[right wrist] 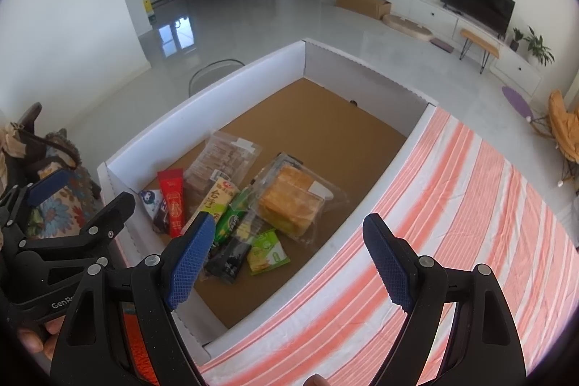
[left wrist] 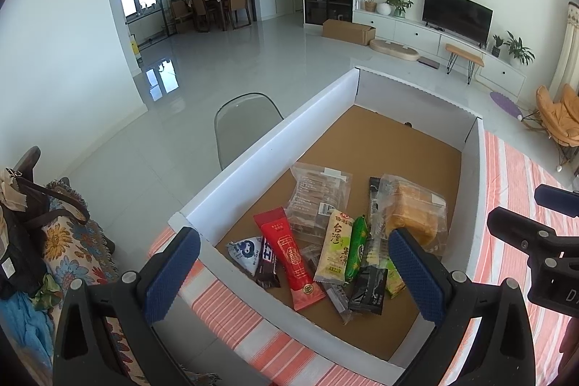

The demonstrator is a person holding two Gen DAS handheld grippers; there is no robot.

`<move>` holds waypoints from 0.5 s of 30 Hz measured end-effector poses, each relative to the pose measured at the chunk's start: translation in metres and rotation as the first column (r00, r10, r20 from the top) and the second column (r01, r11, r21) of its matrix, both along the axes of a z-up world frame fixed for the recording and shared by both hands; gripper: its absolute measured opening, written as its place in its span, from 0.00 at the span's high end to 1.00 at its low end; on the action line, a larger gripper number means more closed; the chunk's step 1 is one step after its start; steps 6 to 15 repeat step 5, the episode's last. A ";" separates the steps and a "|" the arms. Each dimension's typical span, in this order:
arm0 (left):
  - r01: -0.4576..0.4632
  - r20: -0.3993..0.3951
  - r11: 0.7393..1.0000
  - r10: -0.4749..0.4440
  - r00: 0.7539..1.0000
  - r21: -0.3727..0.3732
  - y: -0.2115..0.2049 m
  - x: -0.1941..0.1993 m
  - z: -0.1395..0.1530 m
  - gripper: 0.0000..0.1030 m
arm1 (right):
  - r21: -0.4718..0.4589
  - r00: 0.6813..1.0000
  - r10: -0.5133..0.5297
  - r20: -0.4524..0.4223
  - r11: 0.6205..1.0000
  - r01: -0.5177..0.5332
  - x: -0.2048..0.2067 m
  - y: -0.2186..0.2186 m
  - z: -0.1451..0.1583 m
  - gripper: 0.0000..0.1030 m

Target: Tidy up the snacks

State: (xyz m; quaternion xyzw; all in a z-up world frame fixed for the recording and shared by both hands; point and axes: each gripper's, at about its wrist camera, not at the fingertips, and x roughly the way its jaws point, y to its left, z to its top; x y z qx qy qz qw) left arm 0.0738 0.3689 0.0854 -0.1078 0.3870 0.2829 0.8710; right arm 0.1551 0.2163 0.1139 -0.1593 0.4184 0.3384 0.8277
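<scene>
A white cardboard box [left wrist: 275,140] with a brown floor [right wrist: 318,118] sits on a striped tablecloth. Several snacks lie in its near part: a red packet [left wrist: 289,252], a yellow-white bar [left wrist: 334,246], a green stick [left wrist: 356,246], a clear bag of toast [left wrist: 412,208], a clear biscuit bag [left wrist: 320,194], a black packet [left wrist: 369,288]. The toast bag [right wrist: 293,198], red packet [right wrist: 173,198] and a small green packet [right wrist: 267,252] show in the right wrist view. My left gripper [left wrist: 295,270] is open and empty above the box's near edge. My right gripper [right wrist: 293,263] is open and empty over the box's right wall.
The orange-and-white striped tablecloth [right wrist: 452,205] covers the table right of the box. A grey chair [left wrist: 246,122] stands behind the box. A floral-covered seat with a bag [left wrist: 54,234] is at the left. The far half of the box floor is bare.
</scene>
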 end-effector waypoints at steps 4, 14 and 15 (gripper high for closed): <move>0.009 0.013 1.000 -0.009 1.000 -0.017 0.001 -0.001 0.000 0.00 | 0.000 1.000 -0.007 0.000 1.000 0.007 0.003 0.000 -0.002 0.16; 0.008 0.013 1.000 -0.008 1.000 -0.015 0.001 -0.002 0.000 0.00 | -0.001 1.000 -0.007 0.000 1.000 0.007 0.003 0.000 -0.003 0.16; 0.008 0.013 1.000 -0.008 1.000 -0.015 0.001 -0.002 0.000 0.00 | -0.001 1.000 -0.007 0.000 1.000 0.007 0.003 0.000 -0.003 0.16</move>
